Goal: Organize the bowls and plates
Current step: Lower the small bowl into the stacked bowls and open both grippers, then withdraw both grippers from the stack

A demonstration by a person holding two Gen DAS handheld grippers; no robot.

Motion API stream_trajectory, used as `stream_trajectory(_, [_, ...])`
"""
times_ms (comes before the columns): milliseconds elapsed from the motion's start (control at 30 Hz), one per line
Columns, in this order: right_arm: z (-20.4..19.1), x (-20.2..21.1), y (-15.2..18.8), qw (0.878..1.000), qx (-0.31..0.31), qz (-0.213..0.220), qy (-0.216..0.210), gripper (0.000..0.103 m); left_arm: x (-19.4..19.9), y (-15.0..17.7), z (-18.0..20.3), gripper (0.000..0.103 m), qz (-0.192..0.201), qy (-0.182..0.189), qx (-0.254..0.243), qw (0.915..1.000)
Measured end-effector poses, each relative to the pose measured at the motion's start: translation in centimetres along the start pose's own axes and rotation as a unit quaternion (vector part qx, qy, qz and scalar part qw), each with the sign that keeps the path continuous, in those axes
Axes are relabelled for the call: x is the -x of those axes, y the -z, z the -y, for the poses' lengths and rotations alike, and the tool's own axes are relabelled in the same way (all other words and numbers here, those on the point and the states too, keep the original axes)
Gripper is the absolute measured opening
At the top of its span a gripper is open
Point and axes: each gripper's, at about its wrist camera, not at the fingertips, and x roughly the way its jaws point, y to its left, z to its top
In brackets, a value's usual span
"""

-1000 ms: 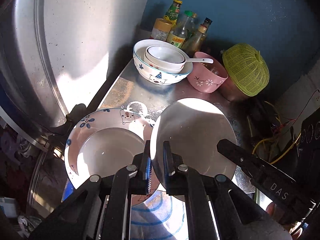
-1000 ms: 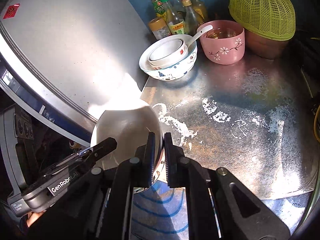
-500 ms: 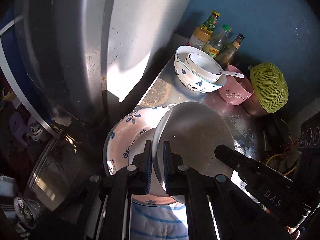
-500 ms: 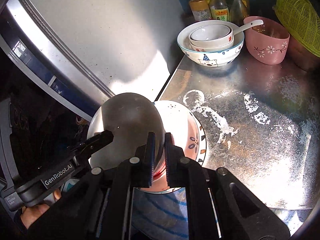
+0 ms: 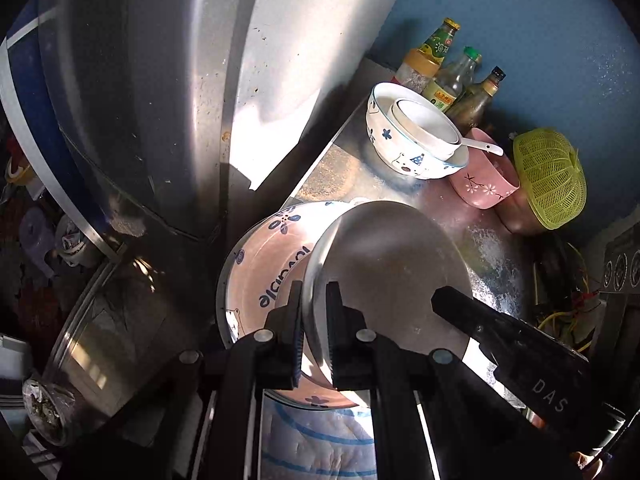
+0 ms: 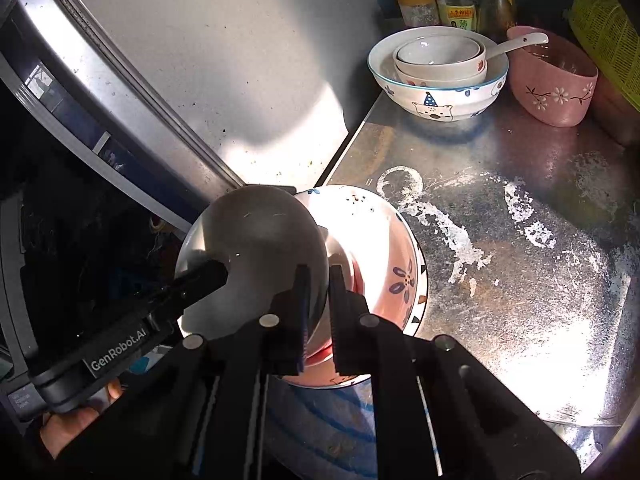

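Observation:
Both grippers pinch opposite rims of one plain white plate, also in the right wrist view. It is held tilted above a flower-patterned plate on the steel counter's near left corner, also in the right wrist view. My left gripper is shut on the white plate's left rim. My right gripper is shut on its right rim. At the back, a large bear-patterned bowl holds nested small white bowls.
A pink flowered bowl with a white spoon stands beside the bowl stack. A green mesh cover and sauce bottles line the blue back wall. A steel panel rises on the left. The counter is stained white.
Both grippers lifted the white plate and tilted it more steeply over the patterned plate. The cameras pulled back and left, so the back bowls look farther away in the left wrist view.

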Motion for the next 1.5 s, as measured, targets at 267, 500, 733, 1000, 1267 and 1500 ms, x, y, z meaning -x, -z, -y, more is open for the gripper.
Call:
stream_trajectory(267, [0.6,-0.8,0.2,1.0,-0.001,-0.013,0.005,0.01,-1.2,0.5,-0.2,0.008,-0.018,-0.001,0.004,0.9998])
stream_trajectory(500, [1.1,-1.3,0.1,1.0,-0.002,-0.02,0.006,0.01,-1.9,0.5,-0.2,0.008,-0.027,-0.003,0.004,0.9996])
stream_trajectory(733, [1.2,-1.5,0.0,1.0,0.001,-0.023,0.006,0.01,-2.0,0.3,0.3,0.01,-0.032,-0.006,-0.005,0.9995])
stream_trajectory(1000, [1.2,-1.6,-0.1,1.0,-0.005,-0.027,0.002,0.013,-1.7,0.3,0.8,0.033,-0.033,0.001,-0.009,0.9994])
stream_trajectory(1267, [1.4,-1.0,-0.1,1.0,-0.016,-0.021,-0.004,0.013,-0.7,-0.1,0.8,0.053,-0.018,0.01,-0.002,0.9998])
stream_trajectory(1500, [1.6,-0.2,-0.2,0.999,-0.026,-0.017,0.007,0.042,0.4,-0.3,0.9,0.079,-0.004,0.002,-0.001,1.0])
